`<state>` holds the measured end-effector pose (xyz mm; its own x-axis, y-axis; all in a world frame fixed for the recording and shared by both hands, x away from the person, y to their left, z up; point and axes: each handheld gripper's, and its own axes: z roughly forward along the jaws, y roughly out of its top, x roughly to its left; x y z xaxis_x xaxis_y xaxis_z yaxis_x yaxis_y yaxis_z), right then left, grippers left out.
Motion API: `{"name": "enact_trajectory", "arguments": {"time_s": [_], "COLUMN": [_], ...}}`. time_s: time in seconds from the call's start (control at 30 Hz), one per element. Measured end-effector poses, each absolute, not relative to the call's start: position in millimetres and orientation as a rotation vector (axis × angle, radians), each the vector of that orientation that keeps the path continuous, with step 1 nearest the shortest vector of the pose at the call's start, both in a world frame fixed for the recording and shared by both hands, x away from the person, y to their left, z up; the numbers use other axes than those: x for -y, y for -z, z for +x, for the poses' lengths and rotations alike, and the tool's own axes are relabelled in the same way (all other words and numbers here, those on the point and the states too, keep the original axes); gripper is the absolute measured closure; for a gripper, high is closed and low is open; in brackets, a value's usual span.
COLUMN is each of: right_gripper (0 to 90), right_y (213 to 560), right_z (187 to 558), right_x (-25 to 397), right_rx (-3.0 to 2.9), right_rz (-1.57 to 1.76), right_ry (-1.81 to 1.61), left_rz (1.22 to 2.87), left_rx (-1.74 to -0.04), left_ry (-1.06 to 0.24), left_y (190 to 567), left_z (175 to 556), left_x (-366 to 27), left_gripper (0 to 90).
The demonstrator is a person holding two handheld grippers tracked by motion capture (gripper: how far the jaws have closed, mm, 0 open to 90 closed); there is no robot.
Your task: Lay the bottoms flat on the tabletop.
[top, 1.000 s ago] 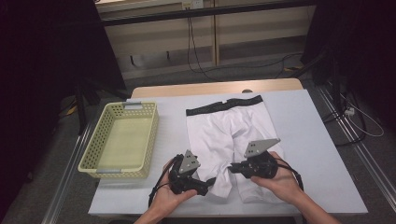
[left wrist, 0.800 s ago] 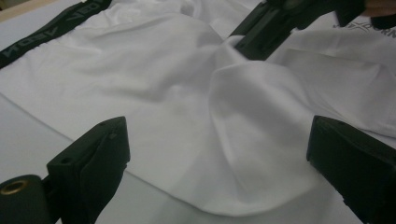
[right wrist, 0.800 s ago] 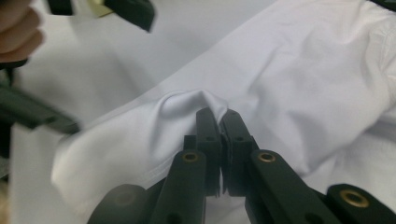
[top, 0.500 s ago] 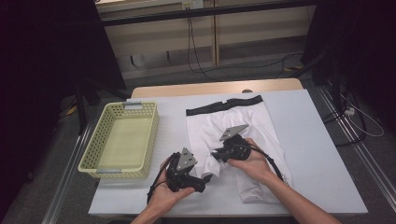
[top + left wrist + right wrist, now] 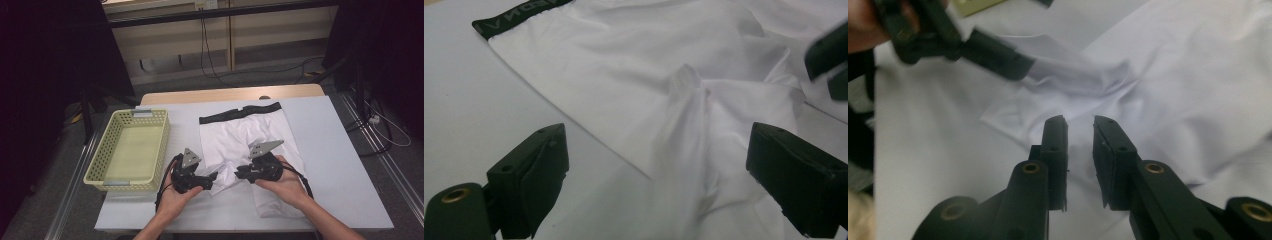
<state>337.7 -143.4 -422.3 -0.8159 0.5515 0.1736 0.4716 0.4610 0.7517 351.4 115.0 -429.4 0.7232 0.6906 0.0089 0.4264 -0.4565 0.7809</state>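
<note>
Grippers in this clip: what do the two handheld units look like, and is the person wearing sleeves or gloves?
Both the left gripper and the right gripper are black, each with a grey three-cornered plate on top and a black cable trailing back. Their jaws are blocky and black, with brass-coloured pivot fittings. The forearms are bare, with no sleeves or gloves in sight.

a lab-like recording room: black curtains (image 5: 55, 75), trailing floor cables (image 5: 215, 65), one covered table (image 5: 340, 165)

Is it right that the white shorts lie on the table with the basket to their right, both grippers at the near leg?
Not quite. In the high view the basket sits to the left of the shorts, not the right. The left gripper and right gripper are indeed at the near leg.
</note>
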Motion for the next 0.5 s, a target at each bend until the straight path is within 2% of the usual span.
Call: {"name": "enact_trajectory", "arguments": {"time_s": [0.13,0.4,0.5], "right_gripper": [77.7,67.8,68.3], "right_y": [433.4,444.9,448.6], "right_z": [330.4,333.6,336.2], "right_x": [124.2,98.9,94.2], "right_rx": [-2.688,-2.685,-2.678], "right_rz": [0.835,0.793,0.786], "right_ry": [-1.252,-1.204,-1.192], "left_rz": [2.109,2.11,2.102], "left_rx": [-0.844,-0.861,-0.874], "left_ry": [-0.423,-0.43,-0.425], "left_y": [427.9,427.8,428.0], "left_z": [350.3,349.9,349.2], "left_x": [-116.5,-122.4,-124.2], "left_gripper": [10.3,10.3,10.2]}}
